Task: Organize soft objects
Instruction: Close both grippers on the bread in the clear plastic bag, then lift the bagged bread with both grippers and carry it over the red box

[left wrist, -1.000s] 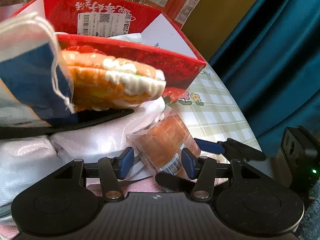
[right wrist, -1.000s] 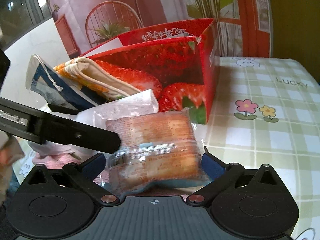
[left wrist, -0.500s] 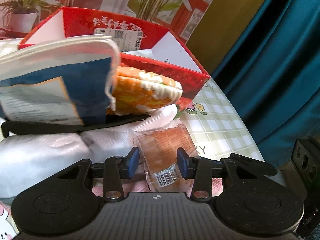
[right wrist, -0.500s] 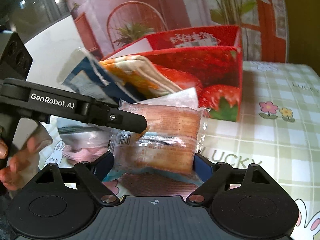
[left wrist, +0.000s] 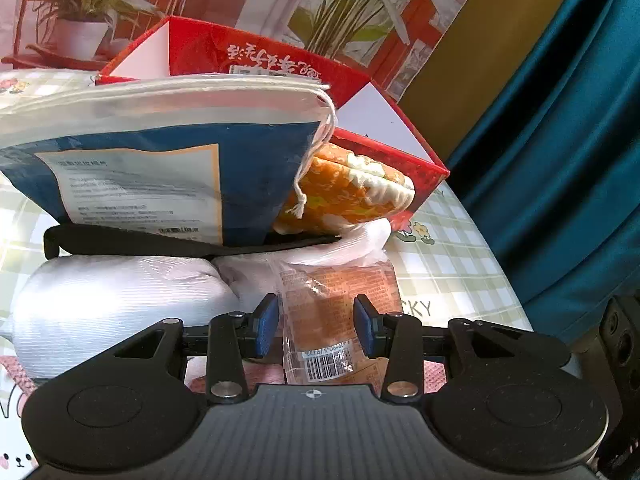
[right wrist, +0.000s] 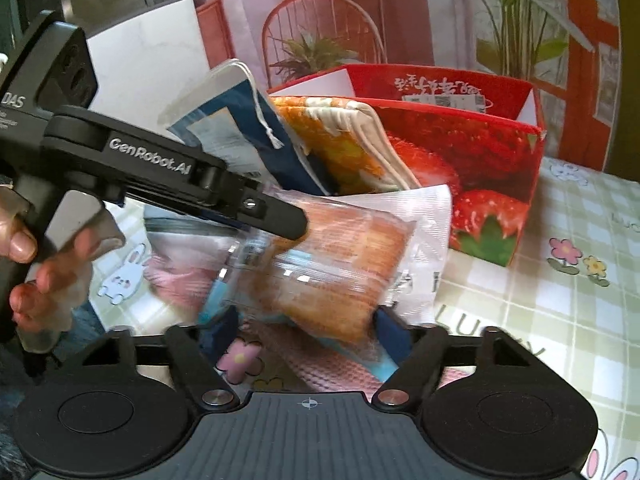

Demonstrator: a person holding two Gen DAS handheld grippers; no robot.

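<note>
A clear packet of brown bread (left wrist: 320,312) with a barcode label sits between the blue pads of my left gripper (left wrist: 316,324), which is shut on its lower end. In the right wrist view the same packet (right wrist: 320,264) is tilted and blurred. My right gripper (right wrist: 306,328) has the packet between its jaws, which are closing, and both pads touch the wrapper's sides. One of the left gripper's fingers (right wrist: 280,220) lies across the packet's top left. Below the packet lies a pink cloth (right wrist: 332,368).
A red strawberry box (right wrist: 460,140) stands open behind. Leaning before it are a blue-and-white drawstring bag (left wrist: 160,160), an orange plush (left wrist: 352,192) and a white padded pouch (left wrist: 120,296). A hand (right wrist: 24,272) holds the left gripper. The checked tablecloth (right wrist: 560,320) spreads right.
Both grippers have drawn back from the box with the packet. The right jaws have narrowed from wide apart onto the wrapper, and the packet has tilted. The left jaws narrowed a little early on.
</note>
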